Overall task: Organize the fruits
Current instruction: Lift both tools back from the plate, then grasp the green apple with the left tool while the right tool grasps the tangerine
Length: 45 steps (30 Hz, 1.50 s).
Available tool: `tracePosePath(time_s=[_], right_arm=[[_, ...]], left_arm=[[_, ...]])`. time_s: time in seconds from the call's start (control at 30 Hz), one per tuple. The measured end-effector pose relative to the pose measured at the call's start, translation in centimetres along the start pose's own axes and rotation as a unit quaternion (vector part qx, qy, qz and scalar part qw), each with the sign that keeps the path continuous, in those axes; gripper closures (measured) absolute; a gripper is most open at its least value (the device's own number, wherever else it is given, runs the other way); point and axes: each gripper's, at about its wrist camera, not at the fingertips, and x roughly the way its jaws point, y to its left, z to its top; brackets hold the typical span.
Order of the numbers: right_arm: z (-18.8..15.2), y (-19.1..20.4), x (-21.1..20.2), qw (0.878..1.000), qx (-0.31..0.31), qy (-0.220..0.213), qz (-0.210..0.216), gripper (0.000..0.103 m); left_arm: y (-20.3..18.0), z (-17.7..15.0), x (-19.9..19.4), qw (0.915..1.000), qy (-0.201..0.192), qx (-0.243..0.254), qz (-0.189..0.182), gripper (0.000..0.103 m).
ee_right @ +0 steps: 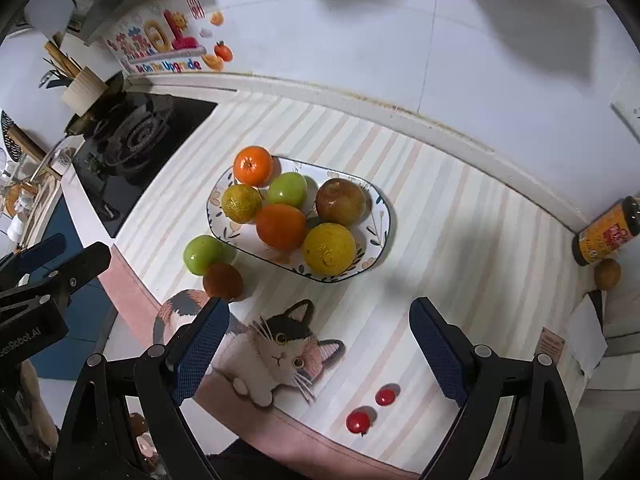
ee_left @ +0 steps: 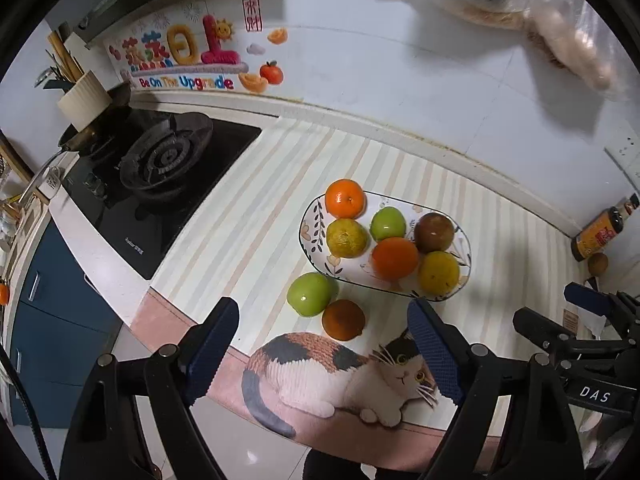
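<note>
At the far left sits the gas hob [ee_left: 160, 168], well apart from the fruit on the striped worktop [ee_left: 248, 240]. The left tongs [ee_left: 324, 344] hang spread and empty above the cat print, and just beyond them a green apple [ee_left: 310, 294] and a dark orange [ee_left: 343, 319] lie touching each other, beside the oval plate [ee_left: 316, 216] but not on it. The plate already carries six fruits, so the likely step is lifting these two in: take the orange first, since it is nearest, close squarely across its middle, and set it in a gap rather than on top. Further right the right tongs [ee_right: 320, 344] are also spread and empty, with two cherry tomatoes [ee_right: 372, 410] loose near the worktop's edge.
</note>
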Motion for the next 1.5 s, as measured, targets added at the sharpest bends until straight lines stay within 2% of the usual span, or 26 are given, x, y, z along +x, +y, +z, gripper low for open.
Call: tracePosePath(time_s=[0.43,0.77,0.83,0.9,0.93,1.13,1.3,1.5], right_arm=[[-2.5,0.2,-7.1,0.999,-0.003,-0.047,0.010,0.009],[-2.4,0.1,-7.9,0.998,0.009,-0.050,0.022,0.009],[-2.2,0.0,-7.0,0.999,0.014,-0.043,0.026,0.009],[-2.0,0.0,-5.5,0.999,0.017,-0.029,0.031,0.009],[-1.9,0.0,-4.5,0.999,0.021,-0.020,0.038,0.009],[-1.3,1.3,3.3,0.995,0.033,0.035,0.088,0.009],[-0.8,3.5,11.9,0.988,0.044,0.089,0.121,0.009],[-0.6,7.2,20.8,0.977,0.041,0.145,0.149,0.015]], left_arm=[[-0.4,-1.9,-4.9,0.9993,-0.027,-0.008,-0.026,0.017],[-0.3,-1.9,-6.1,0.9988,-0.035,-0.011,-0.033,0.017],[-0.1,-1.7,-5.5,0.9991,-0.030,-0.009,-0.028,0.017],[0.1,-1.5,-4.5,0.9995,-0.025,-0.006,-0.016,0.001],[0.2,-1.5,-3.9,0.9996,-0.026,-0.002,-0.007,0.000],[2.4,-1.5,1.6,0.9983,0.010,-0.007,0.057,0.000],[5.3,-2.5,7.1,0.9909,0.055,-0.017,0.122,0.000],[7.8,-3.4,11.3,0.9833,0.093,-0.022,0.155,0.000]])
